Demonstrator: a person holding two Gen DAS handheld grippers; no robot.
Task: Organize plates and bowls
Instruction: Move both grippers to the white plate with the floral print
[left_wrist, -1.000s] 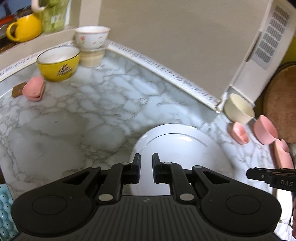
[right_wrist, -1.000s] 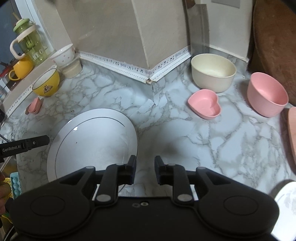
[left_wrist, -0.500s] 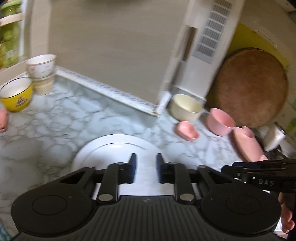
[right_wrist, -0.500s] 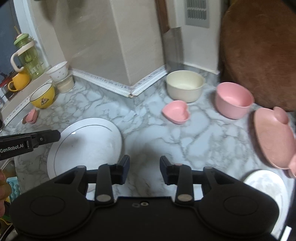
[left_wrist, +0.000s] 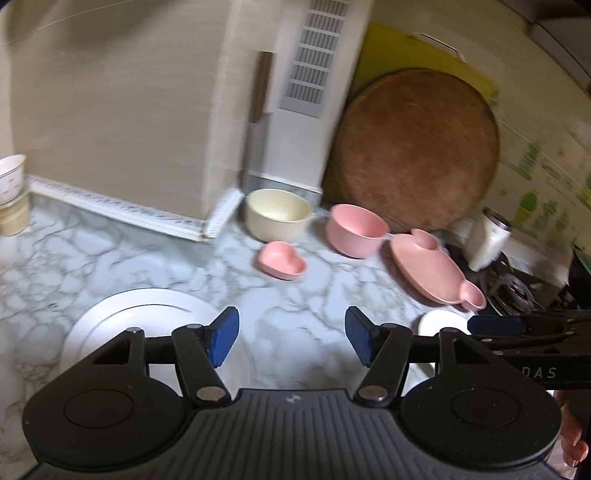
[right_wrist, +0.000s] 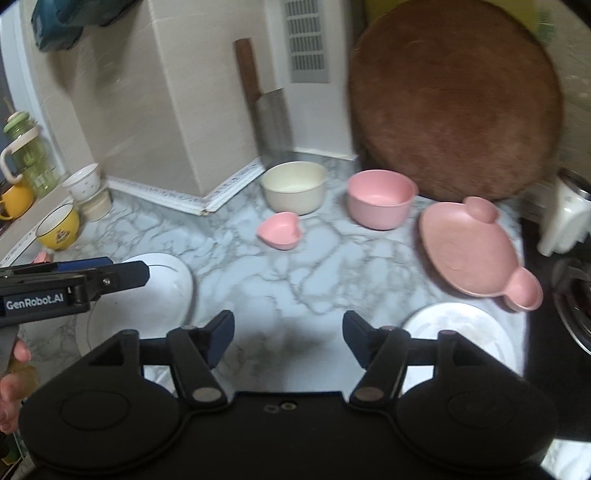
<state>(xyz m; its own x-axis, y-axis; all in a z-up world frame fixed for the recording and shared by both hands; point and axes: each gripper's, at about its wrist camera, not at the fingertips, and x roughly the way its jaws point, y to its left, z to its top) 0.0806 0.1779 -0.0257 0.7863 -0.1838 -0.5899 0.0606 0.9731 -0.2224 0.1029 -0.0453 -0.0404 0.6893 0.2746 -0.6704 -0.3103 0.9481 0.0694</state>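
While both sets of jaws have just been opening with nothing between them, left claw (left_wrist: 291, 341) stands wide, large white plate (left_wrist: 147, 317) at its left; right claw (right_wrist: 288, 341) wide over bare marble surface (right_wrist: 295, 280), small white plate (right_wrist: 461, 328) at its right.

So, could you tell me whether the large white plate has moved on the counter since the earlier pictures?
Cannot tell: the large white plate appears at the same stretch of marble counter; only the cameras swung right.

Dim, warm indoor light; motion blur throughout, fisheye bending at edges.
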